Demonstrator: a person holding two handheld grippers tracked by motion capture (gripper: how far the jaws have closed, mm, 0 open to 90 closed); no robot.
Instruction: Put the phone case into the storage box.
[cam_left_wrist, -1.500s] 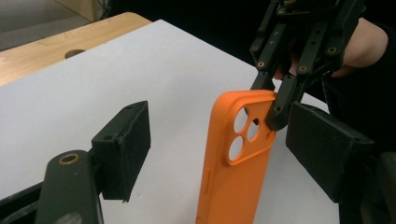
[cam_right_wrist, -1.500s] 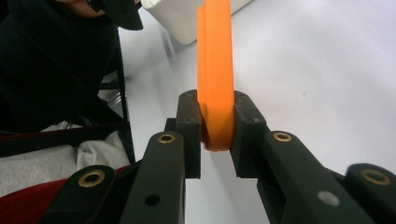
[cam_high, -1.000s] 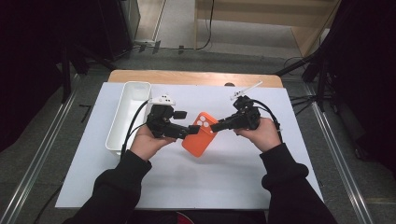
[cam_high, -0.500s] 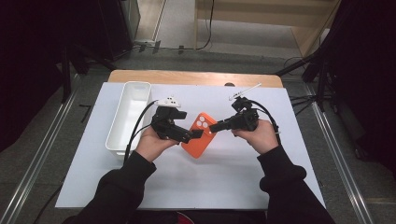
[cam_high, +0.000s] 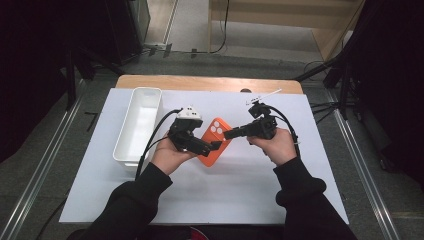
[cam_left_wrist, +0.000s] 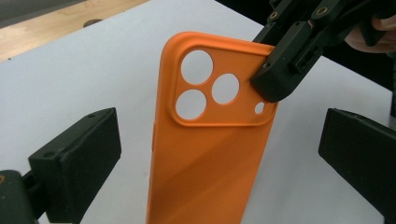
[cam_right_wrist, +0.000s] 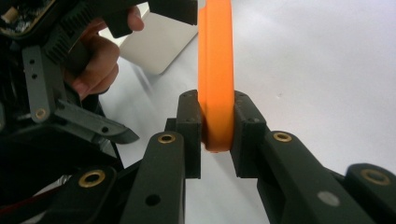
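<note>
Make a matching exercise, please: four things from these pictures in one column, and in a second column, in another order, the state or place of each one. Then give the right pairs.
Things
1. left gripper
2. right gripper
3. orange phone case
4. white tray

States or places
A. standing on the white sheet, left of both hands
B. open, one jaw on each side of the case, not touching it
C. held at its camera-hole corner
D. shut on the edge of the case

Pairs: 1-B, 2-D, 3-C, 4-A
</note>
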